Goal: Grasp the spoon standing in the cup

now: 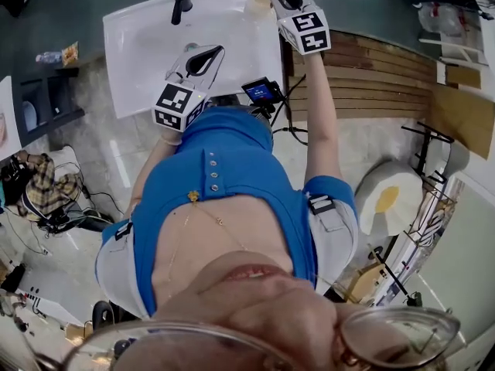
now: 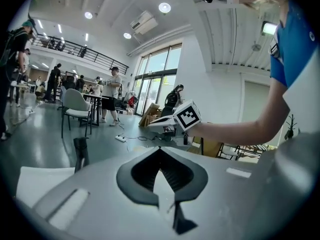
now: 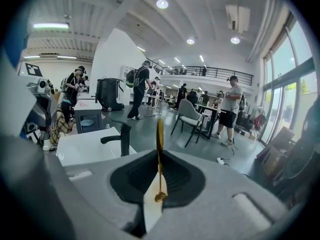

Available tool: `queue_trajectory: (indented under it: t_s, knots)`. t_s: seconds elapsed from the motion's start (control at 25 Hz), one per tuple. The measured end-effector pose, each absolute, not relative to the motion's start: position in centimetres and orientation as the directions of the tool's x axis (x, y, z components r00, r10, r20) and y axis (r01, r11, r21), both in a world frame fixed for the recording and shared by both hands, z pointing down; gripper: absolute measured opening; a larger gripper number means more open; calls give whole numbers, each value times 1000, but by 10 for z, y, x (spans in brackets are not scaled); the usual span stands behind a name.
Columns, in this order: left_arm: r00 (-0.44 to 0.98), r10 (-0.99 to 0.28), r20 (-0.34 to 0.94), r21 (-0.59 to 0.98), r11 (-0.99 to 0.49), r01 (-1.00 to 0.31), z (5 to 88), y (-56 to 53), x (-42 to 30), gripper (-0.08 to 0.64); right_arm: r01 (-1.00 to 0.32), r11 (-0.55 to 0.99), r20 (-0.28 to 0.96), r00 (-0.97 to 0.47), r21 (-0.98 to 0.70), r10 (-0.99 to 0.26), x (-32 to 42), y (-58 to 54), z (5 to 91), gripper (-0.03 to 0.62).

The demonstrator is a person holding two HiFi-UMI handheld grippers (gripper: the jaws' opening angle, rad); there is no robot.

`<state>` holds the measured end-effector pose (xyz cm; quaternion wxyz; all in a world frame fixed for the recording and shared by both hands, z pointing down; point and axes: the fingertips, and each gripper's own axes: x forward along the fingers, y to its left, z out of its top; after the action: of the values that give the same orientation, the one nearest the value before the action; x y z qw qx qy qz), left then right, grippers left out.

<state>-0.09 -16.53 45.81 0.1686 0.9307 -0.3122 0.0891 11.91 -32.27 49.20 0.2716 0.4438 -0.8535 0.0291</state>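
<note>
Right gripper (image 3: 159, 154) clamped on the gold spoon (image 3: 159, 134), upright above the white table (image 3: 90, 146); left gripper (image 2: 161, 149) closed, empty; grasp judged made, only hold security unconfirmed.

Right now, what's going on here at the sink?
A person in a blue top holds two tongs over a white sink. The right tongs look closed on a thin gold spoon at a cream cup on the sink's far edge. The left tongs hover shut and empty over the basin.
</note>
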Motion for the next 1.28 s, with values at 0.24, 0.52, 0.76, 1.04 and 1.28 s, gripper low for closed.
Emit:
queue_trajectory:
  t_s: [0.24,0.52,0.76,1.04,1.28]
  knots:
    - [813,-513,276,267,-771,-578,464,-163,8,0,-815,568,485,-453,113,-748,128,-309,488,21]
    - [827,-489,276,271,-786,-556,468,-163,14,0,-841,537,553,-417,65,-721,138,-290,512,21]
    - [838,-468,280,276,-797,-537,472,-164,12,0,-863,504,613,-391,14,-686,142,-274,548,21]
    - [850,-446,280,280,-809,-517,473,-166,15,0,-877,480,658,-372,-18,-655,147,-262,575,21]
    - [853,-438,282,283,-812,-510,475,-169,14,0,-883,468,678,-359,-24,-642,148,-259,588,21]
